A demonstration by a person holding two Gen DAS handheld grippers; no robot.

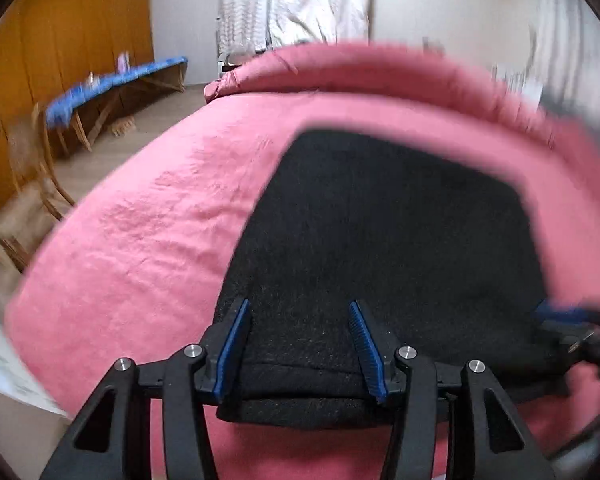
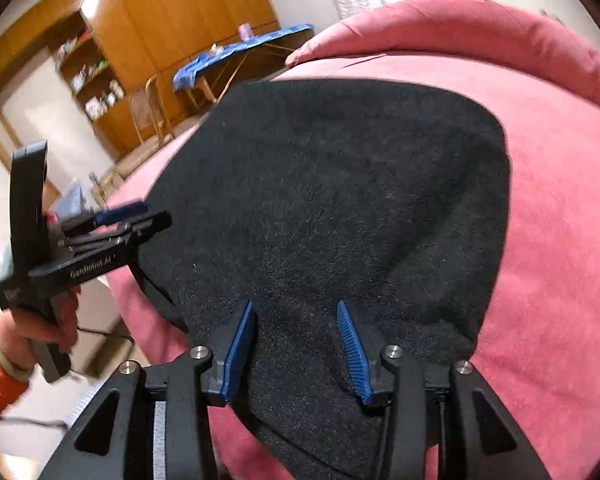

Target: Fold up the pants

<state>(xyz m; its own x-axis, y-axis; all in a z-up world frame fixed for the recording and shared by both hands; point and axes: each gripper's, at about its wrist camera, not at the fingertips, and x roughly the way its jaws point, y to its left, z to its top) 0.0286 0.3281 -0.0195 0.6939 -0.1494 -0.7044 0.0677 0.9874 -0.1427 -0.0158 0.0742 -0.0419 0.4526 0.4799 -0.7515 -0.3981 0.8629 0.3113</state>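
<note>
We see black pants [image 1: 380, 240] folded flat on a pink bed [image 1: 140, 220]. Left tool [image 1: 298, 344] wide, right tool [image 2: 296, 344] wide, both over the near edge of the pants. Wood wardrobe [image 2: 180, 12], ironing board [image 2: 240, 52], chair [image 1: 32, 184] behind.

black pants [image 1: 380, 240] on pink bed [image 1: 148, 220]

Bare pink bedspread [image 1: 132, 240] flanks the black pants [image 1: 380, 240]; pillow roll [image 1: 380, 68] blocks beyond.
</note>
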